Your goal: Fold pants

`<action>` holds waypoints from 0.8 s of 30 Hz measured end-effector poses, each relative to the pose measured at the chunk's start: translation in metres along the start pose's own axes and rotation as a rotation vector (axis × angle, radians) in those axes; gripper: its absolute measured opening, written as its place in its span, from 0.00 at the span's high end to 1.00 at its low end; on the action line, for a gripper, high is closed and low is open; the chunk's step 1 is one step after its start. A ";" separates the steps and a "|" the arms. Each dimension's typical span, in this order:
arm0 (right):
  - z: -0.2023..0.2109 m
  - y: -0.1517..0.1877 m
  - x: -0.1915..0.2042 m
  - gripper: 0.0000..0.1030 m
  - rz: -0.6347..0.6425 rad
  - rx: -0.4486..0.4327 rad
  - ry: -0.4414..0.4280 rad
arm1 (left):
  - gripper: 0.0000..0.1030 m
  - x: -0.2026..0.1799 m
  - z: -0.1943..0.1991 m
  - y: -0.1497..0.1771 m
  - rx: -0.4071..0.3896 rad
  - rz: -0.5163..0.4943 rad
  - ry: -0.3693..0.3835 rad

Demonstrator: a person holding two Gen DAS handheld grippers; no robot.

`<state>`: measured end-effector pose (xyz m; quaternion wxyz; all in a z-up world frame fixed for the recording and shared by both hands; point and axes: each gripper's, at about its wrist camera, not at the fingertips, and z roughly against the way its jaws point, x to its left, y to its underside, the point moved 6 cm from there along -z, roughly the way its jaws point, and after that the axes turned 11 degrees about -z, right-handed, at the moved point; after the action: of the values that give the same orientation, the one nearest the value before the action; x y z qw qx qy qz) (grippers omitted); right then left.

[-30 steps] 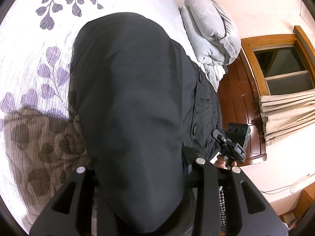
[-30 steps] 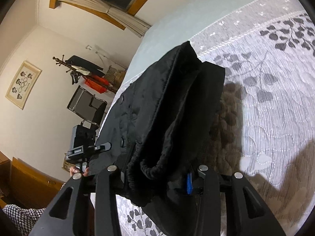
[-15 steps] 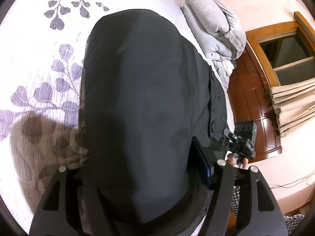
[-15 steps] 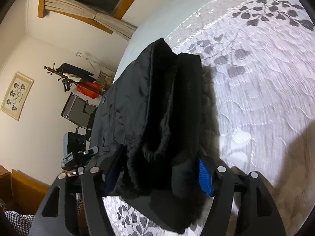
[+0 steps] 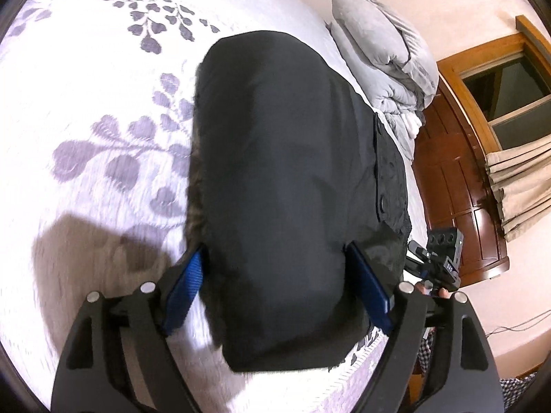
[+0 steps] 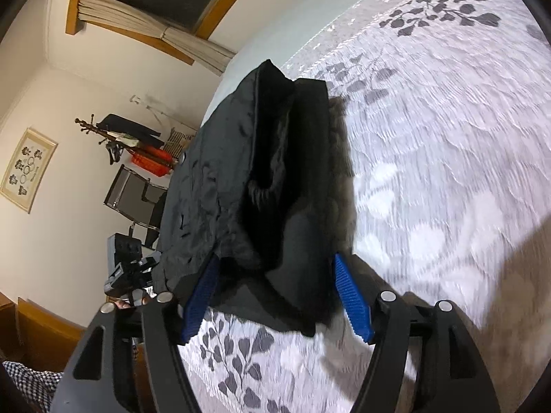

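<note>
The black pants (image 5: 286,179) lie folded in a thick stack on the white bedspread with purple leaf print (image 5: 86,110). My left gripper (image 5: 275,268) is open, its blue pads (image 5: 187,282) standing on either side of the near end of the stack. In the right wrist view the pants (image 6: 275,179) show their open waistband end. My right gripper (image 6: 275,275) is open too, its blue pads (image 6: 351,296) spread either side of that end. The left gripper's body shows at the far left of the right wrist view (image 6: 131,268).
A folded grey duvet (image 5: 385,55) lies at the head of the bed by a dark wooden headboard (image 5: 454,179). A window with beige curtains (image 5: 516,179) is beyond. A coat rack (image 6: 120,137), a red basket (image 6: 151,161) and a chair (image 6: 134,196) stand past the bed's edge.
Both grippers have opened and let go of the pants, which have settled on the bed. Both have drawn back a little, so their blue pads now show.
</note>
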<state>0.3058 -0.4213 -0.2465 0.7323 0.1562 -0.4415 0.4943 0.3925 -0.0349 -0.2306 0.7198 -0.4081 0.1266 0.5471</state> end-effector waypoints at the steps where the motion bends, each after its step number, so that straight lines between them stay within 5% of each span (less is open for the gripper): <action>1: 0.001 0.002 -0.002 0.36 0.009 0.002 0.023 | 0.21 0.001 0.003 0.002 -0.006 0.002 -0.003; 14: 0.031 0.040 -0.012 0.35 -0.003 -0.029 0.096 | 0.15 0.003 0.040 0.045 -0.031 0.038 -0.080; 24: 0.052 0.094 0.001 0.06 0.000 -0.133 0.267 | 0.06 -0.024 0.055 0.101 0.048 -0.075 -0.311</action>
<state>0.1993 -0.4121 -0.2356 0.7931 0.0403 -0.3720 0.4805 0.2794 -0.0042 -0.2255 0.7603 -0.3055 0.0115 0.5731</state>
